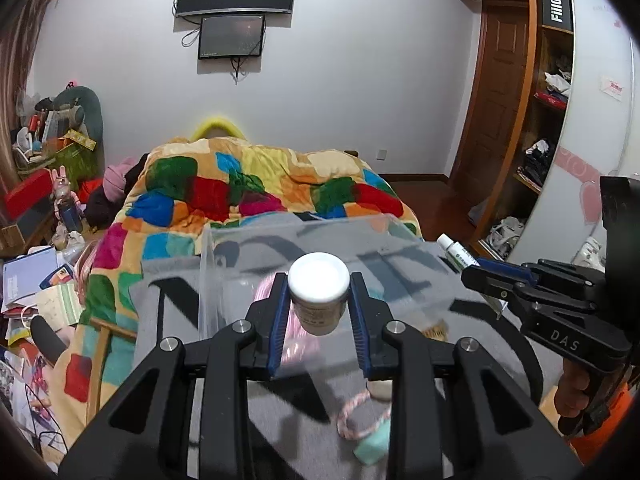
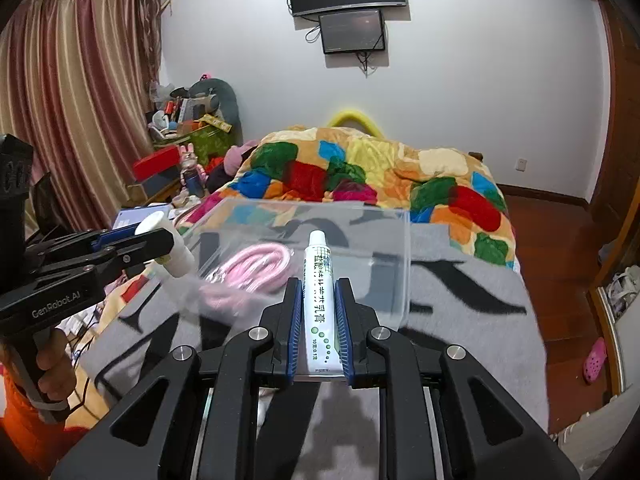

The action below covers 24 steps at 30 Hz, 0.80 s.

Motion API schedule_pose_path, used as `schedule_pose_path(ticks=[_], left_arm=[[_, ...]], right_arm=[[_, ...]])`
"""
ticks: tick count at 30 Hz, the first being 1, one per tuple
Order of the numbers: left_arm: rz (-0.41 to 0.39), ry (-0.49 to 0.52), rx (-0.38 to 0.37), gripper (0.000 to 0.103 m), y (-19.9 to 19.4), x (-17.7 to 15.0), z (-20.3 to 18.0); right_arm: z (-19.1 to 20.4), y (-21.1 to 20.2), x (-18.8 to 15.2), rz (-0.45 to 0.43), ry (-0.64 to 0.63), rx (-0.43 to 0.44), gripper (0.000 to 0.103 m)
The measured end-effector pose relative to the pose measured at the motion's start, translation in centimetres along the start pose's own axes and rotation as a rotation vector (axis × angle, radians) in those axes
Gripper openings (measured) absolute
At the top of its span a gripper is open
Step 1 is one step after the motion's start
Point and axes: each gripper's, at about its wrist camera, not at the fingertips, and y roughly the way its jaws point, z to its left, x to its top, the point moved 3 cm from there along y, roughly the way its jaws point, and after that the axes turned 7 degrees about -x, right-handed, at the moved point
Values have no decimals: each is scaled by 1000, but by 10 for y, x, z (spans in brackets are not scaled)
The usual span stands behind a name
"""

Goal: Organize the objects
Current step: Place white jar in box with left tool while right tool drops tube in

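My left gripper (image 1: 319, 292) is shut on a small bottle with a white cap (image 1: 319, 280), held above the near edge of a clear plastic box (image 1: 304, 232) on the grey blanket. My right gripper (image 2: 318, 288) is shut on a white ointment tube (image 2: 319, 276), pointing at the same clear box (image 2: 396, 248). A coiled pink cable (image 2: 256, 264) lies inside the box. The left gripper with the bottle (image 2: 176, 248) shows at the left of the right wrist view. The right gripper and tube tip (image 1: 452, 250) show at the right of the left wrist view.
A grey patterned blanket (image 2: 460, 312) covers the near bed, a colourful quilt (image 1: 248, 184) lies behind. A pink-white cord with a teal piece (image 1: 372, 440) lies on the blanket near my left gripper. Clutter fills the floor at left (image 1: 36, 292). A wardrobe (image 1: 548, 120) stands right.
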Motion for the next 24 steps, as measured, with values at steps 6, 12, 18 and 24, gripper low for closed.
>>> schedule_pose_path(ticks=[6,12,18,24], left_arm=[[19,38,40,29,28,9,-2],[108,45,46,29,72,-1,0],[196,14,0,29,99,-16,3],[242,-13,-43,29,108,-22,1]], right_arm=[[-6,25,12,24,4,-20,15],[-14,66,10,114,15,-29,15],[-14,86,0,171,7,-36,11],[-14,90,-1,185,-7,-42,11]])
